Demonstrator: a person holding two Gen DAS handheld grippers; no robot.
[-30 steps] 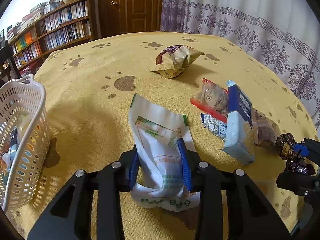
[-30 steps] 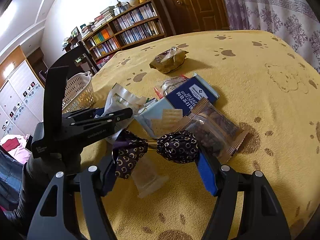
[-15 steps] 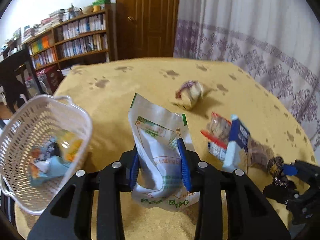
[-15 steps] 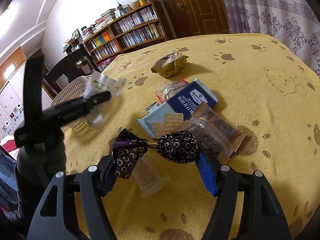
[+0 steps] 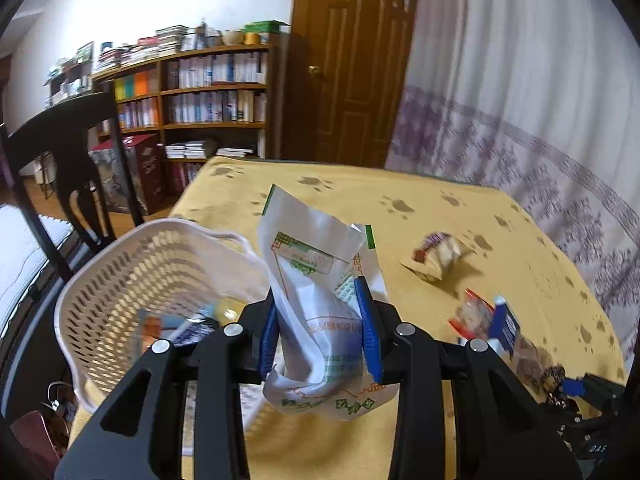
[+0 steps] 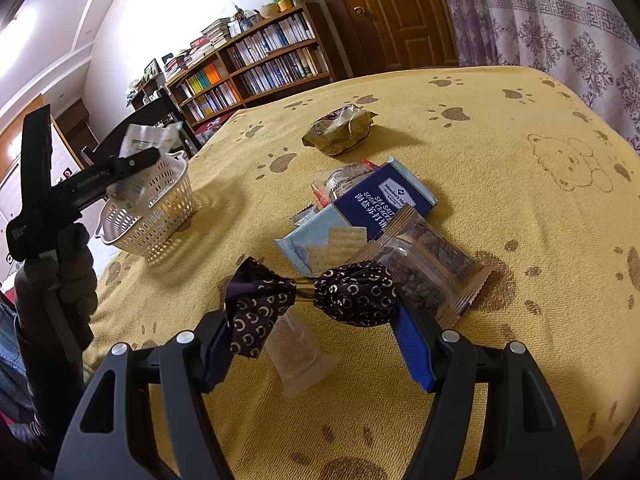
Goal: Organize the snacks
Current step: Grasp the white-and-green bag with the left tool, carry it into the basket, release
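black tongs (image 5: 318,330), blue pads (image 5: 366,330), silver screws (image 5: 403,328), grey glove (image 6: 76,268)

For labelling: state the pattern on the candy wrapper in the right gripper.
Dark candy wrapper with pale ring-like marks; right wrist view.

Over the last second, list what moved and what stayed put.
The left gripper, shut on the white snack packet, swung it from the table's middle to over the white basket. The right gripper kept its grip on the dark wrapped candy; the snacks on the table lay unmoved.
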